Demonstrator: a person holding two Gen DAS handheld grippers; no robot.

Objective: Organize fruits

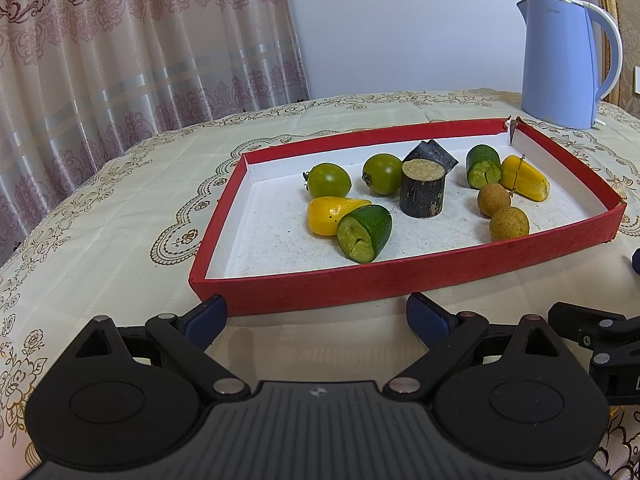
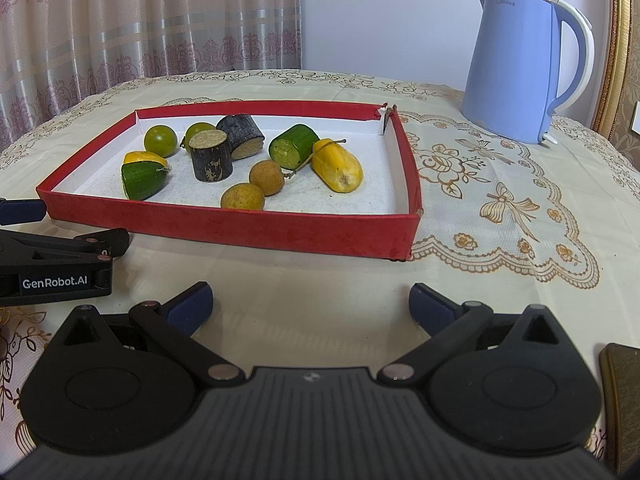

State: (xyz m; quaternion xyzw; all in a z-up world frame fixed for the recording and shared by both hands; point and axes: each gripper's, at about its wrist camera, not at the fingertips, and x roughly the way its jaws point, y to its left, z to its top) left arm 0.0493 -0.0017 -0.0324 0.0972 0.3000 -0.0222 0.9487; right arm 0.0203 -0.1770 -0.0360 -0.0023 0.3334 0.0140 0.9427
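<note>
Shallow red cardboard tray (image 1: 304, 292) with white floor, on an embroidered cream tablecloth (image 2: 500, 208): two green tomatoes (image 1: 329, 179), two yellow fruits (image 1: 525, 177), two cut cucumber pieces (image 1: 365, 233), two brown longans (image 1: 509, 223), two dark sugarcane stubs (image 1: 423, 193). Left gripper (image 1: 316, 316) and right gripper (image 2: 310, 304) sit low at the tray's near side, fingers spread and empty, all fruit beyond them. Pale blue electric kettle (image 2: 520, 64) far right.

The left gripper (image 1: 316, 314) sits at the bottom of the frame, fingers spread wide, empty, just before the red tray (image 1: 360, 280) at centre. Inside lie two green tomatoes (image 1: 328, 180), yellow pieces (image 1: 328, 214), cucumber chunks (image 1: 364, 233), dark cane stubs (image 1: 422, 190) and two longans (image 1: 509, 223). A blue kettle (image 1: 560, 64) stands upper right
</note>
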